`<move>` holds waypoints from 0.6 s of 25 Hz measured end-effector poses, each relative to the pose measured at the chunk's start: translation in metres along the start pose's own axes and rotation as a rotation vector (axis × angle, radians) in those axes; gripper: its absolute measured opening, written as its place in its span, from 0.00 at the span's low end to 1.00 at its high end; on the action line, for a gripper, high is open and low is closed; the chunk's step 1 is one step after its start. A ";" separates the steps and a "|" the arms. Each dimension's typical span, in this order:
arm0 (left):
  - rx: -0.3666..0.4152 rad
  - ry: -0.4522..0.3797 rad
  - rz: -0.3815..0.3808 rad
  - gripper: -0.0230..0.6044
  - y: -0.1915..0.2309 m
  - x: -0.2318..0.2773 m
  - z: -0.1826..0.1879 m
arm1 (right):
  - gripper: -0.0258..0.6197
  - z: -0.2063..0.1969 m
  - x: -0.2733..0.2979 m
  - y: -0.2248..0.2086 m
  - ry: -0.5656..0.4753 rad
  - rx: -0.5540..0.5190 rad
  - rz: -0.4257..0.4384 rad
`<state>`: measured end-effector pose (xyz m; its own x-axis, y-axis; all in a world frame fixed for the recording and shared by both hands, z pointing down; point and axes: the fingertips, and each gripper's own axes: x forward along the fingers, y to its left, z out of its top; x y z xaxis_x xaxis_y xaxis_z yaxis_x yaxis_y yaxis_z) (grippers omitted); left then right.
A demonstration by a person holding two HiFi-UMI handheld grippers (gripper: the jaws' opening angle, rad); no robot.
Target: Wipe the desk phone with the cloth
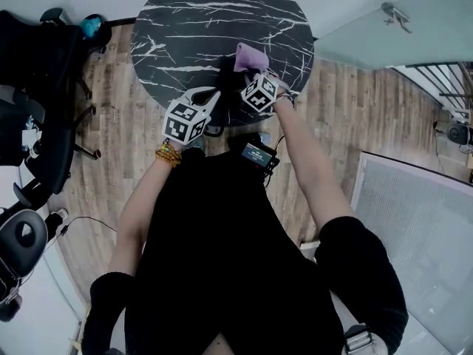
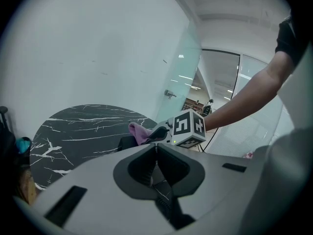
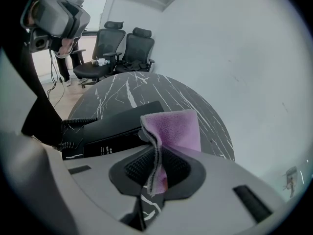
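Observation:
A black desk phone (image 3: 110,126) with a coiled cord (image 3: 78,121) lies on the round black marble table (image 1: 192,21). My right gripper (image 3: 155,156) is shut on a purple cloth (image 3: 173,125), which stands up out of the jaws just above the phone's near end. In the head view the right gripper (image 1: 253,71) holds the cloth (image 1: 250,56) over the table's near right part. The phone (image 1: 224,71) shows there only as a dark patch. My left gripper (image 1: 212,95) hovers at the table's near edge, left of the phone. Its jaws (image 2: 155,148) are shut with nothing between them.
Black office chairs (image 1: 29,124) stand left of the table on the wooden floor. A glass wall with a door handle (image 1: 395,15) is at the right. A pale framed panel (image 1: 417,235) lies at the lower right. A wall runs close behind the table.

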<state>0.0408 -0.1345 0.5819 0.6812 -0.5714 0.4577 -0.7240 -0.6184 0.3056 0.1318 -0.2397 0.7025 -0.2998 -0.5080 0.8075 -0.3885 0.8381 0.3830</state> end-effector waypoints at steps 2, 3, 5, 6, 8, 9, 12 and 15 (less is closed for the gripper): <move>0.000 -0.001 0.001 0.07 0.001 -0.001 0.000 | 0.13 -0.001 -0.001 0.001 -0.004 0.018 -0.006; 0.000 -0.001 0.001 0.07 0.002 -0.002 0.000 | 0.13 -0.001 -0.001 0.001 -0.005 0.028 -0.010; 0.000 -0.001 0.003 0.07 0.004 -0.003 0.000 | 0.13 -0.001 -0.001 0.001 -0.005 0.044 -0.016; -0.001 -0.001 0.003 0.07 0.004 -0.003 0.000 | 0.13 -0.001 -0.001 0.001 -0.004 0.049 -0.019; -0.002 -0.001 0.002 0.07 0.004 -0.002 0.000 | 0.13 -0.003 -0.001 0.004 -0.002 0.058 -0.022; -0.001 -0.002 0.001 0.07 0.004 -0.002 0.000 | 0.13 -0.004 -0.001 0.005 -0.003 0.063 -0.020; -0.001 -0.002 -0.002 0.07 0.004 -0.001 0.001 | 0.13 -0.006 -0.003 0.013 -0.005 0.076 -0.009; -0.003 -0.001 -0.004 0.07 0.005 -0.002 0.001 | 0.13 -0.009 -0.005 0.021 -0.008 0.085 0.001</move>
<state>0.0365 -0.1373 0.5814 0.6843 -0.5696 0.4553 -0.7216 -0.6191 0.3099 0.1328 -0.2183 0.7102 -0.3071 -0.5092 0.8040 -0.4610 0.8187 0.3424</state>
